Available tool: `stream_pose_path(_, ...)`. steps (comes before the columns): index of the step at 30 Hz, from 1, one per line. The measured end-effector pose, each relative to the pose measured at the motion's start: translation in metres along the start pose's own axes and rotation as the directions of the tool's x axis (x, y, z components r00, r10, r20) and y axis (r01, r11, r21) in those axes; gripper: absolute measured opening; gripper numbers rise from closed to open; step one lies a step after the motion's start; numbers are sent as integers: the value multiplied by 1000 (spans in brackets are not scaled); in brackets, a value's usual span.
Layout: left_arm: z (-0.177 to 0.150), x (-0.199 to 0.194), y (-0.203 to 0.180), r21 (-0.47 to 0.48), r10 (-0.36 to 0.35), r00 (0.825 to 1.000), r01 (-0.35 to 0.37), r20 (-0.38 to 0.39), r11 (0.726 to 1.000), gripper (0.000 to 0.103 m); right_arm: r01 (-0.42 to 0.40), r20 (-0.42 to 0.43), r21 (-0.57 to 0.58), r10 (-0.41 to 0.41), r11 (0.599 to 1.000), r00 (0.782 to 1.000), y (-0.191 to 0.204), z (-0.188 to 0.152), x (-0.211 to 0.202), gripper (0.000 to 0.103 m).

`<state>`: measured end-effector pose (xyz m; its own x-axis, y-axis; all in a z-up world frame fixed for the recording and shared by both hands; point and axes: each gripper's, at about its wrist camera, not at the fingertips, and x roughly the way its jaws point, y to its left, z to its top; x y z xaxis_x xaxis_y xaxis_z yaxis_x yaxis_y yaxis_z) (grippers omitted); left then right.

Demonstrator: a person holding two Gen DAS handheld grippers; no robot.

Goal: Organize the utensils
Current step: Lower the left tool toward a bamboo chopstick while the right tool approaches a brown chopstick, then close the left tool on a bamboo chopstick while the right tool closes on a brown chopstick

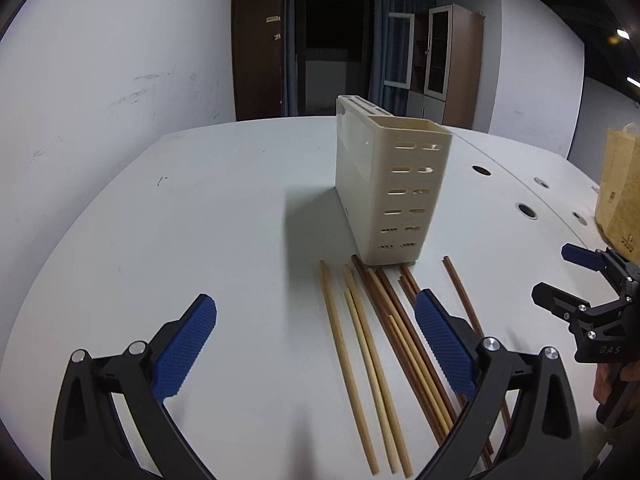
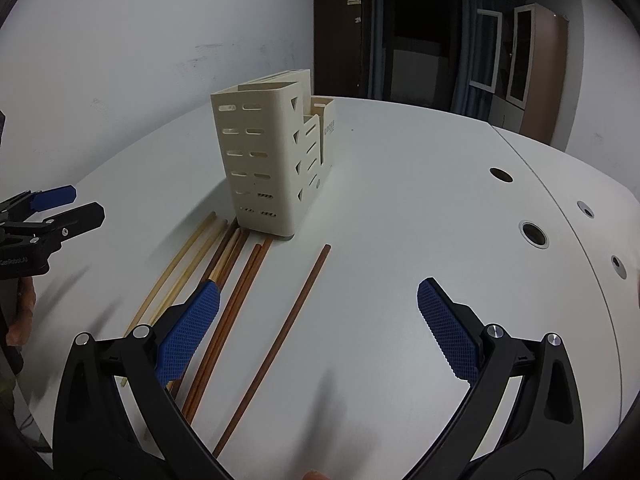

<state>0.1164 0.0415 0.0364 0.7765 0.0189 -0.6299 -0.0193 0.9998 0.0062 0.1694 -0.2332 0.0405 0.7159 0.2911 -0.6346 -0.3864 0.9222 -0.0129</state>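
A cream slotted utensil holder [image 1: 390,186] stands upright on the white table [image 1: 200,220]; it also shows in the right wrist view [image 2: 272,160]. Several chopsticks lie flat in front of it: light bamboo ones [image 1: 362,360] and dark brown ones [image 1: 404,320]. One dark chopstick [image 2: 280,344] lies apart to the right. My left gripper [image 1: 316,344] is open and empty above the table, left of the pile. My right gripper [image 2: 320,328] is open and empty over the single dark chopstick. Each gripper shows in the other's view, the right one [image 1: 560,276] and the left one [image 2: 76,204].
A brown paper bag [image 1: 620,188] stands at the table's right edge. Round cable holes [image 2: 534,234] and a seam run along the right of the table. A white wall stands behind on the left; cabinets and a dark doorway are at the back.
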Motion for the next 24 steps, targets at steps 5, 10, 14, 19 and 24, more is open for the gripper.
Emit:
stream_pose_path(5, 13, 22, 1, 18, -8, 998, 9, -67, 1000, 98, 2, -47, -7, -2, 1000, 999, 0, 13, 18, 95)
stream_pose_path(10, 23, 48, 3, 14, -14, 991, 16, -136, 1000, 98, 3, -99, 8, -3, 1000, 995, -4, 24, 36, 95)
stream_pose_path(14, 30, 68, 2, 25, -13, 982, 18, -188, 1000, 98, -4, -156, 27, 8, 1000, 988, -8, 32, 57, 95)
stream_pose_path(19, 37, 95, 2, 12, -34, 958, 38, -285, 999, 98, -9, -237, 70, 26, 997, 971, -15, 38, 84, 94)
stream_pose_path(24, 42, 117, 9, -16, -23, 938, 18, -347, 1000, 92, -12, -288, 95, 39, 995, 957, -18, 40, 104, 90)
